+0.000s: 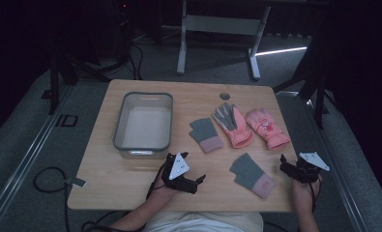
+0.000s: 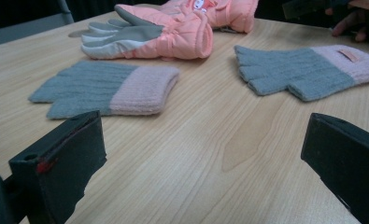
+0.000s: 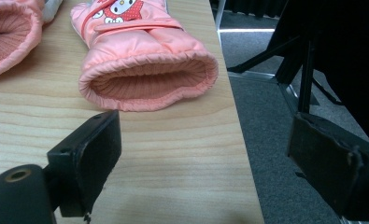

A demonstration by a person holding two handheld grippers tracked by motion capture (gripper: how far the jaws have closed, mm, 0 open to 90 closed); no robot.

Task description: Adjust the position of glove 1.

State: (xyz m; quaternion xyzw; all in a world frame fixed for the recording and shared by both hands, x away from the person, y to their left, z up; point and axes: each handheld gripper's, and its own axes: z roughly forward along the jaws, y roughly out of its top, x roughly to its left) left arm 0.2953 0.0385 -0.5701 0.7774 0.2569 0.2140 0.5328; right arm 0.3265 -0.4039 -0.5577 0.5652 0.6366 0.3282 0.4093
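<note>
From the high view, a wooden table (image 1: 130, 181) carries a grey bin (image 1: 142, 122) on its left half and four gloves to the right of it. One grey knit glove with a pink cuff (image 1: 205, 135) lies near the middle, and a second grey knit glove (image 1: 252, 175) lies closer to the person's edge. Behind them sit two padded pink gloves side by side: one palm-up with a grey palm (image 1: 232, 124) and one with a printed back (image 1: 267, 127). The left gripper (image 1: 192, 182) rests low over the table just in front of the bin, and the right gripper (image 1: 289, 166) hovers at the table's right edge, near the printed pink glove's cuff. Neither has hold of anything.

In the left gripper view, the two black jaws stand wide apart with bare wood between them. Ahead lie the first grey knit glove (image 2: 105, 88) at left and the second grey knit glove (image 2: 303, 70) at right (both flat, well apart from each other), with the grey-palmed pink glove (image 2: 159, 33) behind them.

In the right gripper view, the jaws are again spread wide and empty. The printed pink glove (image 3: 145, 60) lies just beyond them, its open cuff facing the camera, close to the table's right edge. The other pink glove's cuff (image 3: 7, 39) shows at the far left.
</note>
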